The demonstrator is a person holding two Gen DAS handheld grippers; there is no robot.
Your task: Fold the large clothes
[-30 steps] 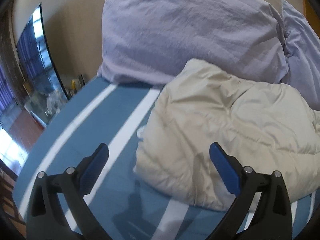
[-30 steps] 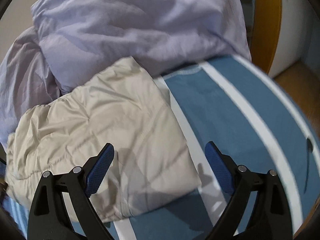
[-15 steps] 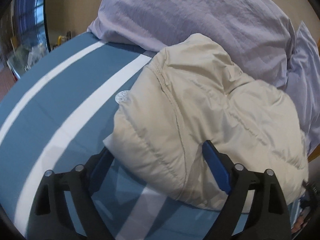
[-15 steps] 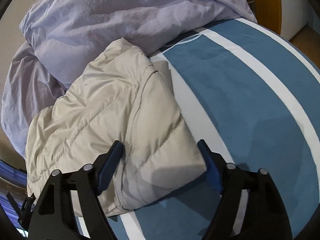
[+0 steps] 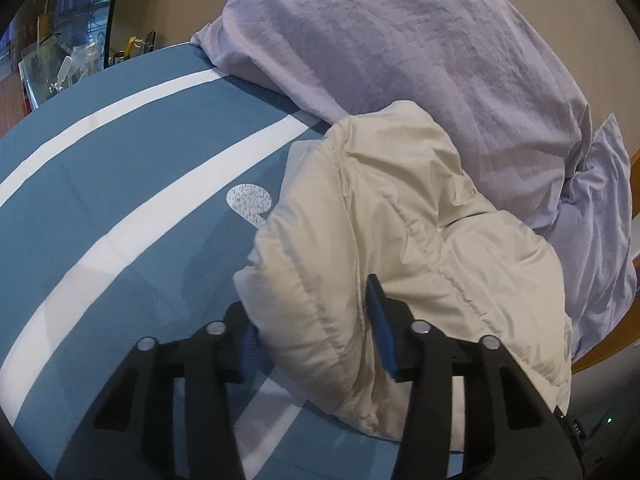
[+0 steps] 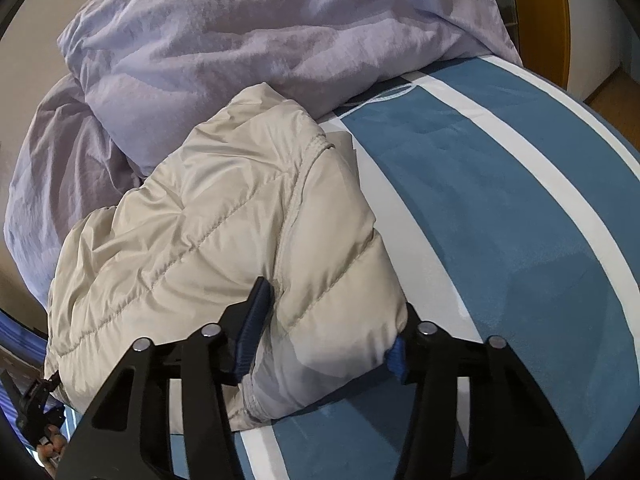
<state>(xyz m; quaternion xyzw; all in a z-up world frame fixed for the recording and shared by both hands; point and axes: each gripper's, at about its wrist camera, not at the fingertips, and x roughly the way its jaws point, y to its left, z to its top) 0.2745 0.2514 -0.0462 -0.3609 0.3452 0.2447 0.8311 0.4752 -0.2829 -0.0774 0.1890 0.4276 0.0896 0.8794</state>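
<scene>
A folded cream quilted puffer jacket lies on the blue and white striped bed cover, its far end against a lilac duvet. My left gripper is closed on the jacket's near left corner, its blue pads pressing into the padding. In the right wrist view the jacket fills the left middle. My right gripper is closed on its near right corner. The left gripper shows at the bottom left of the right wrist view.
A bunched lilac duvet is piled along the wall behind the jacket, also in the right wrist view. A cluttered side surface and a window lie beyond the bed's left edge. A wooden frame and floor are at the right.
Both grippers moved forward from open and short of the jacket, took its near corners between their pads and closed on them. The corners bunch up between the pads.
</scene>
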